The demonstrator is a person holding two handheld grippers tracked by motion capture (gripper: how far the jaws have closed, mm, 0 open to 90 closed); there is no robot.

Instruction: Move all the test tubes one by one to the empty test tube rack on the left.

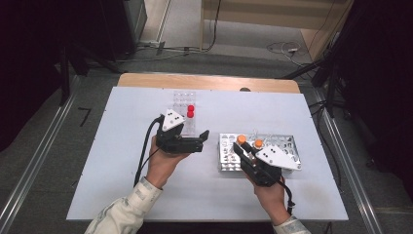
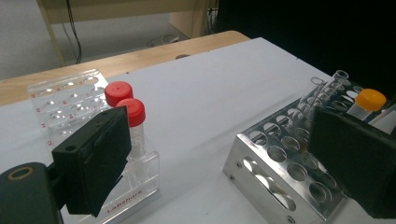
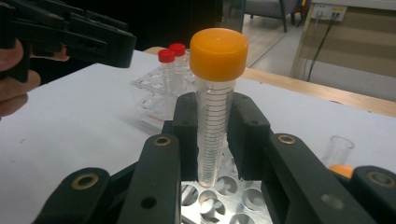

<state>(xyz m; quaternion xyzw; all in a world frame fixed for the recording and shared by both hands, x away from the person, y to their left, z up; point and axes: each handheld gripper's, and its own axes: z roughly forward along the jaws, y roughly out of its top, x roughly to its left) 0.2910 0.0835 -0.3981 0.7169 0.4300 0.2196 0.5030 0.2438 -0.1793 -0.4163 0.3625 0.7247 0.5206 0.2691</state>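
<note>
Bare white table lies open between the clear rack and metal rack.

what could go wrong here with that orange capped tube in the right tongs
The right tongs pinch the orange-capped tube on its smooth tapered body, so it may slip or tilt. Its tip hangs just above the metal rack; a careless move could catch a hole edge. A second orange-capped tube and bare glass tubes stand close by and might get knocked.
</note>
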